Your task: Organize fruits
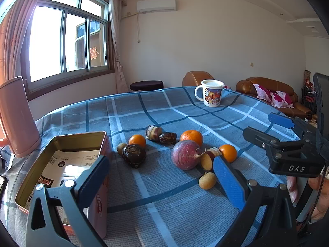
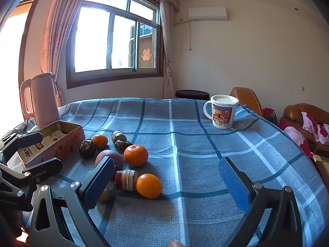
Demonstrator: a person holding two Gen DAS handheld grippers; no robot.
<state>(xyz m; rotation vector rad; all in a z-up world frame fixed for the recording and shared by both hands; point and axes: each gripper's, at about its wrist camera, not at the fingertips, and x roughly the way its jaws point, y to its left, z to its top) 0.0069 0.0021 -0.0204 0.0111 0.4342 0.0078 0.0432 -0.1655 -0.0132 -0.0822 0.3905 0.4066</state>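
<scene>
Ahead of the left gripper (image 1: pixel 160 169), on the blue plaid tablecloth (image 1: pixel 164 195), fruits lie loose in one cluster, none boxed yet. Left gripper jaws spread wide, nothing between the pads. Right gripper (image 2: pixel 171 171) same: spread wide, empty, hovering over bare cloth.

Open tin box (image 1: pixel 61 154) sits just beside the left gripper's left finger, lid off, only printed paper inside. Likely the drop target, parked next to the fruit so carries are short. Judgement only.

Fruit as seen from the left gripper:
- big reddish-purple round fruit (image 1: pixel 185 154), dry stem, dead ahead between the fingers
- small tan longan-like fruit (image 1: pixel 207 180) just beside the right finger's inner side
- cut brown-and-tan piece (image 1: pixel 208 158) touching a small orange (image 1: pixel 228 152), behind the right finger tip
- larger orange (image 1: pixel 191 137) behind the purple fruit
- dark wrinkled fruit (image 1: pixel 134 154) left of centre, small orange (image 1: pixel 137 140) and a tan fruit (image 1: pixel 121 148) right by it
- two dark brown pieces (image 1: pixel 160 135) farthest back

From the right gripper, the cluster is off its left finger, so that gripper isn't lined up on any fruit.

Pink kettle (image 1: pixel 17 117) beyond the box and printed mug (image 1: pixel 211 93) at the far edge stand well apart from the fruit, not part of the job.

Step looks like the start: approach and pick the first fruit. Round fruit may roll on the cloth.
</scene>
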